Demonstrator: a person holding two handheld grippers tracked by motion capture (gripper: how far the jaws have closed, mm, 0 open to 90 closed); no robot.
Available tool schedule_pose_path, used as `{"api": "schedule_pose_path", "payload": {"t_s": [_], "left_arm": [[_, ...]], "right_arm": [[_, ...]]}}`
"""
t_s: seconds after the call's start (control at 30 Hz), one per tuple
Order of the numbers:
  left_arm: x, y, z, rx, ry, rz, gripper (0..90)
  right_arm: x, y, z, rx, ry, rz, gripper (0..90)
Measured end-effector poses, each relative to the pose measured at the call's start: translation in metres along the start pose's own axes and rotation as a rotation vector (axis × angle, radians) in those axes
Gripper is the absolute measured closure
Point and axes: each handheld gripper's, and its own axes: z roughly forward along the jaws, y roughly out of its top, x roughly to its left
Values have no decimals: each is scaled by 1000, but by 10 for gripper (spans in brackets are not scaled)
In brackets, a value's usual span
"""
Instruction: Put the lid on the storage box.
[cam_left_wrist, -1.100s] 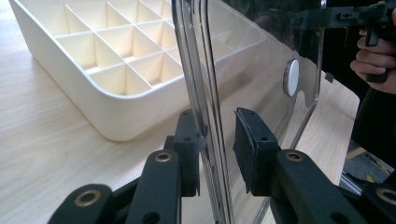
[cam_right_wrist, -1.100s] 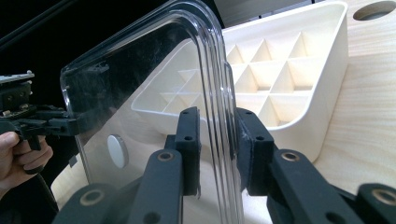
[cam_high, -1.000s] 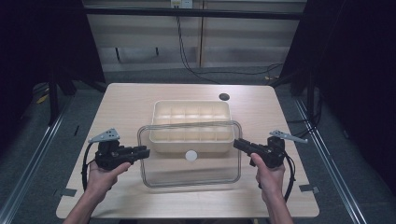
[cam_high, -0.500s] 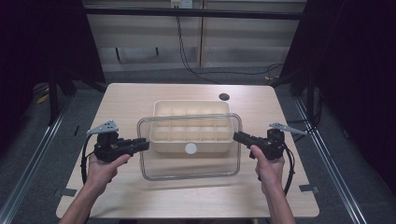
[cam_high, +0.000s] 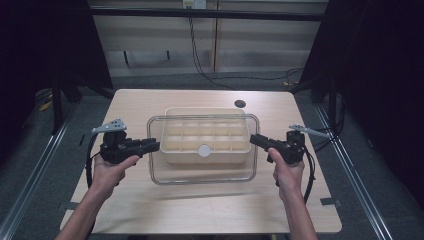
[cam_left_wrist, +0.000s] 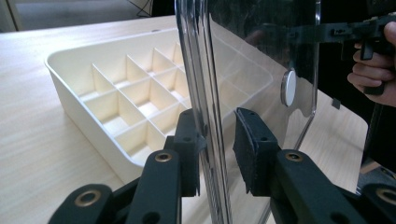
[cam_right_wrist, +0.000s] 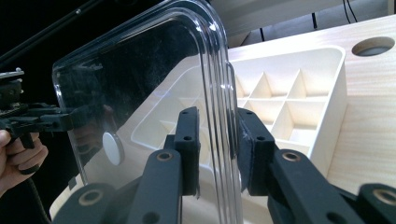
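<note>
We hold a clear lid (cam_high: 202, 170) between the two grippers, one at each short end. The left gripper (cam_high: 152, 146) has its jaws closed on the lid's left rim; in the left gripper view (cam_left_wrist: 215, 156) the rim stands edge-on between the two black pads, and the left pad (cam_left_wrist: 187, 154) presses against it, while the right pad (cam_left_wrist: 250, 154) sits close on the other face, though we cannot tell if it fully touches. The right gripper (cam_high: 255, 140) is clamped on the lid's right rim; in the right gripper view (cam_right_wrist: 217, 151) both pads bear on the ribbed edge, one to each side.

The lid hangs off the table (cam_high: 150, 210), roughly level, spanning from the tips of one gripper to the tips of the other. A round white knob (cam_high: 204, 150) sits at the lid's middle, about midway between the two sets of fingertips.

Under the lid and a little beyond the fingertips lies a cream compartment tray (cam_high: 205, 131), divided into rows of small cells, resting on the table. In the high view the lid overlaps most of the tray and extends past its near edge toward us. In the left gripper view the tray (cam_left_wrist: 121, 102) lies to the left of the pads; in the right gripper view it (cam_right_wrist: 289, 98) lies to their right.

A dark round hole (cam_high: 240, 103) shows in the tabletop beyond the tray, past the right fingertips.
</note>
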Motion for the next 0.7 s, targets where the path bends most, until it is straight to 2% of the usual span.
{"api": "schedule_pose_path", "payload": {"t_s": [0.23,0.43,0.47,0.6,0.7], "left_arm": [[5,14,-2,-17,20,-4,715],[12,21,1,-29,20,-2,715],[13,22,2,-32,28,-11,716],[15,26,3,-27,40,-6,713],[17,30,3,-29,46,-6,710]], "right_arm": [[1,10,6,-6,2,-1,715],[0,16,11,-11,2,-6,714],[-1,17,12,-15,8,-3,714],[-4,20,16,-6,6,6,714],[-3,25,18,-11,5,-3,714]]}}
